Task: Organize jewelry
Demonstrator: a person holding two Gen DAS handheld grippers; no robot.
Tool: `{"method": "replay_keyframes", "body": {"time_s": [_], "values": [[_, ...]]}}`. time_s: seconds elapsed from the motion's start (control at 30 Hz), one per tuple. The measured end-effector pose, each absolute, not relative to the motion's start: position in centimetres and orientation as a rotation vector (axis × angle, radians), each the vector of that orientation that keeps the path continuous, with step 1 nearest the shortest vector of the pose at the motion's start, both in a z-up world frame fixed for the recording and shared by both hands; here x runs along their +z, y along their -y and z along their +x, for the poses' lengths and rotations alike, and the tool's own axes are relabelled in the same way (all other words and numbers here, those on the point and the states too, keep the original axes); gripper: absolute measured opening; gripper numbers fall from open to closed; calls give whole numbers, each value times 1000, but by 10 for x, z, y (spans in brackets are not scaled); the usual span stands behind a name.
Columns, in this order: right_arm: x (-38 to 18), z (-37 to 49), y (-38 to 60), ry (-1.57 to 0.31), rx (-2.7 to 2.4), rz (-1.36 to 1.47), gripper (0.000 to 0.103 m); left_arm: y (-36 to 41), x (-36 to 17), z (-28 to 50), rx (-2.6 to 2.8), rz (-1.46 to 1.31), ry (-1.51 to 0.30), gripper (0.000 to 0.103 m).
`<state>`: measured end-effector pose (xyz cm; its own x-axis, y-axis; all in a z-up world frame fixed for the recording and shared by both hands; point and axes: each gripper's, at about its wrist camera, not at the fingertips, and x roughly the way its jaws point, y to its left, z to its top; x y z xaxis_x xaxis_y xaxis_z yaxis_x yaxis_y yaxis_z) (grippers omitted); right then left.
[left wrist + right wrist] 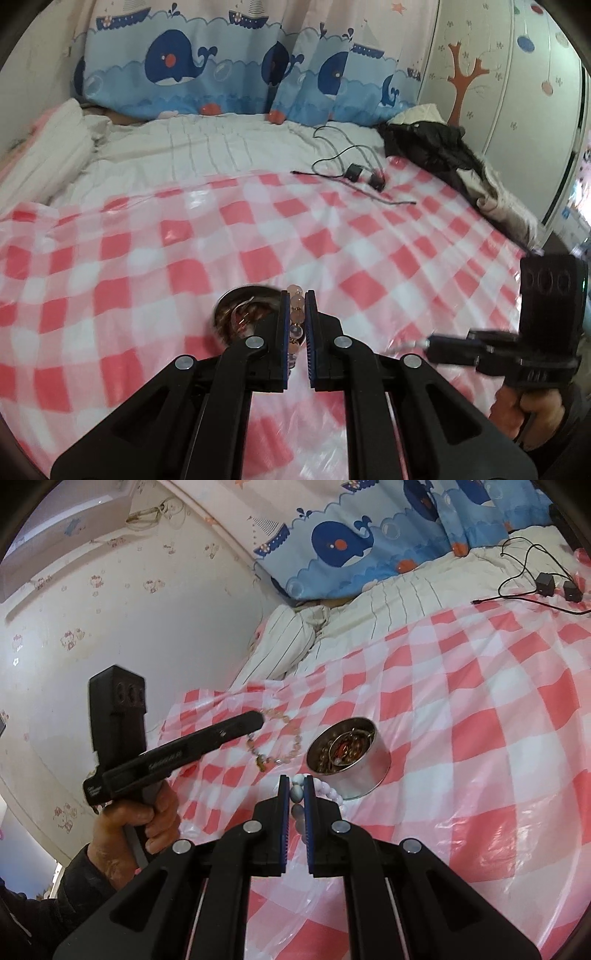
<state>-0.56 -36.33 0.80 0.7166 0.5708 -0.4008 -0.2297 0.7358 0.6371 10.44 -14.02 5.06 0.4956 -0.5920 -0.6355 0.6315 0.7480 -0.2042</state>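
A pink beaded bracelet [297, 314] is clamped between the jaws of the left gripper [297, 299], held up off the bed with the rest of the loop dangling loose, as seen from the right wrist view [275, 738]. A second strand, the pale bluish-white bead bracelet [298, 794], is pinched the same way by the right gripper [297, 781], its beads trailing off to the right, just beside the tin.

So both sets of jaws are clenched on beads, nothing released.

Right behind the pink strand a round metal tin [349, 753] is sat on the pink checked plastic sheet [480, 738] spread over the bed. It's open-topped, and a jumble of jewelry [341, 751] is piled inside: beads, a ring-like hoop, something red. Details are too small to sort out.

Further out, a black cable [347, 155] with two little black boxes is left lying at the far edge of the sheet, on the striped white bedding [207, 147]. A dark jacket [436, 151] is heaped at the right side. A whale-print curtain [207, 70] is hung behind the bed. The left grip is wrapped by a hand [147, 819] in a dark sleeve. Nothing is parked between the bracelets and the tin.
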Motion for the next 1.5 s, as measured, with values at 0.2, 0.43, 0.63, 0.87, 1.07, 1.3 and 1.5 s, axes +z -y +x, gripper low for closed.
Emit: {"method": "replay_keyframes", "body": {"time_s": [0.2,0.43,0.63,0.87,1.07,1.3,1.5], "values": [[14,14,366,-621,482,604,8,143,3,157,-569,49,-895,14],[33,65,346,-586,588,637,8,97,-2,153,-483,19,-869,43],[-3,115,330,-757,365,468,20,79,0,129,-422,59,-841,73],[-12,45,324,-783,223,351,61,79,-1,62,-359,186,-791,95],[-23,-40,292,-855,110,239,91,77,-7,-5,-293,185,-786,95],[-42,-105,276,-875,-1,172,96,70,-27,-70,-219,161,-786,95],[-51,-126,273,-823,-49,128,96,64,-37,-89,-197,123,-769,95]]}}
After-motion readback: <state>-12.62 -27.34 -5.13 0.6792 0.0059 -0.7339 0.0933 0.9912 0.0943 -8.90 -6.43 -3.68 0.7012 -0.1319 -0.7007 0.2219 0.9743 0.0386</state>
